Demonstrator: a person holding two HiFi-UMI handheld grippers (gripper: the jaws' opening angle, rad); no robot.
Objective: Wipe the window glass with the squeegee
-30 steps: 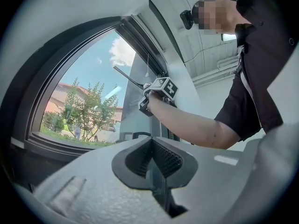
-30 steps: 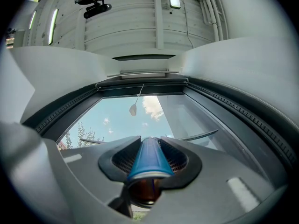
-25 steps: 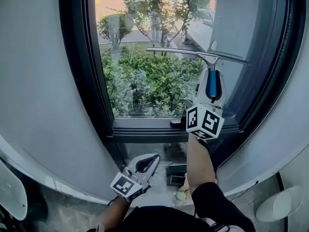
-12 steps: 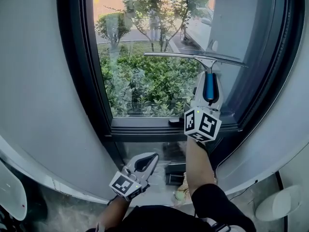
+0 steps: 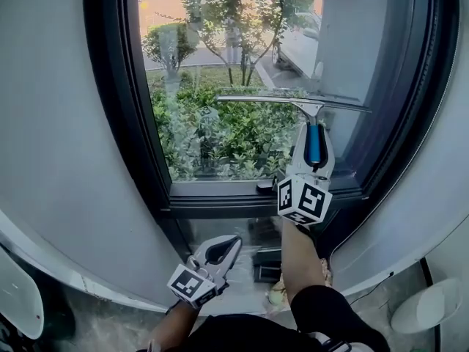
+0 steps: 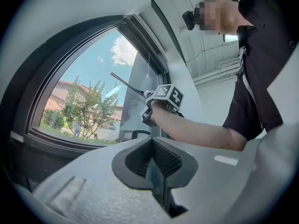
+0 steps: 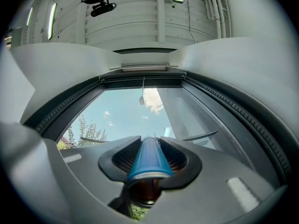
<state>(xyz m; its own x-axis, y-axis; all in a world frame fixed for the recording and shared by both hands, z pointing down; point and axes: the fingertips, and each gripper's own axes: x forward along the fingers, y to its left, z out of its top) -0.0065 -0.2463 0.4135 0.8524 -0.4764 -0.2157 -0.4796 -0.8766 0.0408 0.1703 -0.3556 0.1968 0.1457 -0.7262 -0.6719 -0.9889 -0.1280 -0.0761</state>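
The squeegee has a long metal blade and a blue handle. Its blade lies roughly level against the window glass, low on the pane. My right gripper is shut on the blue handle, held upright below the blade. In the right gripper view the blade's ends show on either side of the jaws. My left gripper hangs low by the person's waist, shut with nothing in it. The left gripper view shows the right gripper's marker cube and the squeegee blade at the glass.
A dark window frame surrounds the pane, with a sill and a handle just below the squeegee. Grey walls curve on both sides. Small items lie on the floor under the window.
The right gripper has drawn the squeegee down the glass, from mid-pane toward the sill. The left gripper has stayed low and still.
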